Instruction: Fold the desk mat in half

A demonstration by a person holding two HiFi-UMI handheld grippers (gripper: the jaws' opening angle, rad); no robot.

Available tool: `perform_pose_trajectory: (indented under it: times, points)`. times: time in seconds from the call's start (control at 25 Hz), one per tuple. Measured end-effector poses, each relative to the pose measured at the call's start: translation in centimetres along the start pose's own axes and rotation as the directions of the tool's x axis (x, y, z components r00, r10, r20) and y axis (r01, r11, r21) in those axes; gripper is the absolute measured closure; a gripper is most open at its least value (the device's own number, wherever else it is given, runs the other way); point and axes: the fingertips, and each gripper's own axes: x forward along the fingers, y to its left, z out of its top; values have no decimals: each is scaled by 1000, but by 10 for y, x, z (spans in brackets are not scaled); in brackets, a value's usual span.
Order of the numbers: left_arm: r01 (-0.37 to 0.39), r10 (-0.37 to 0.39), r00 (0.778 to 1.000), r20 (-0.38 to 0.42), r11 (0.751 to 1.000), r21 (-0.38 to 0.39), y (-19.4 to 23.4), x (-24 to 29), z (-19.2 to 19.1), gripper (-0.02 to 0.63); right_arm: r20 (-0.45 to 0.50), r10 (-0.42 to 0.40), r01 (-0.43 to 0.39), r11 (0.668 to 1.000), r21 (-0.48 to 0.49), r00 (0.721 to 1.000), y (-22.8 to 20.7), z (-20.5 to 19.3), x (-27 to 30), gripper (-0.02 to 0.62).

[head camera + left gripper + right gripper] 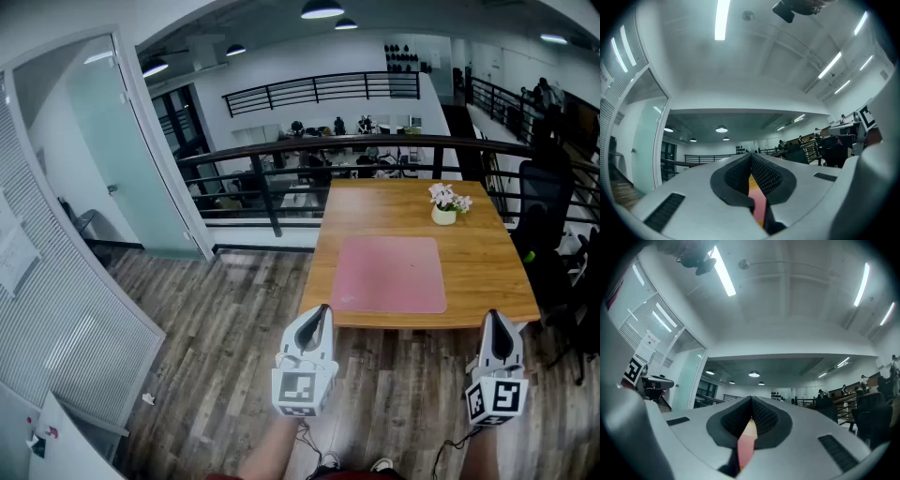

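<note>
Your desk (487, 272), a wooden one, stands ahead of you against a dark railing (309, 150). A black chair (544, 211) sits at the desk's right side. The pink desk mat (389, 274) lies flat and unfolded on the desk, centred and close to its near edge.

Your left gripper (322, 312) hangs just short of the desk's near edge, by the near left corner of the mat, over the plank floor (225, 328). Its fingers (765, 176) are pressed together with nothing between them. Your right gripper (491, 319) hangs short of the desk's near right corner. Its fingers (764, 417) are likewise closed and empty. Neither gripper touches the mat.

A small pot of flowers (446, 208) stands on the desk's far right part, beyond the mat's far right corner.
</note>
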Motion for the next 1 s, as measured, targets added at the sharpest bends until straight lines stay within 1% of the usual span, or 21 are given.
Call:
perform_pose_trajectory:
  times: [0.2,0.32,0.44,0.56,0.76,0.88,1.0]
  points:
    - [-3,3,1000,-5,1000,-21,-14,2,-4,588,4,-2,2,1000,12,1000,-13,-3,-3,586]
    - [-4,4,1000,7,1000,-29,-24,4,-2,588,6,-6,6,1000,13,1000,-24,-6,-7,586]
    - [-9,9,1000,-3,1000,-22,-32,5,-6,588,12,-8,8,1000,17,1000,-33,-8,-10,586]
    - [-8,7,1000,-13,999,-33,-41,10,-10,588,19,-11,11,999,32,1000,-44,-13,-11,586]
    - [-29,28,999,-34,999,-45,-61,12,-20,588,35,12,-14,997,81,999,-66,-23,-16,586]
    - [-50,47,998,-41,997,-61,-72,10,-22,588,34,24,-26,997,77,999,-76,-27,-19,588]
    - [-63,59,996,-65,996,-57,-83,10,-24,588,28,40,-41,998,54,999,-83,-32,-18,588]
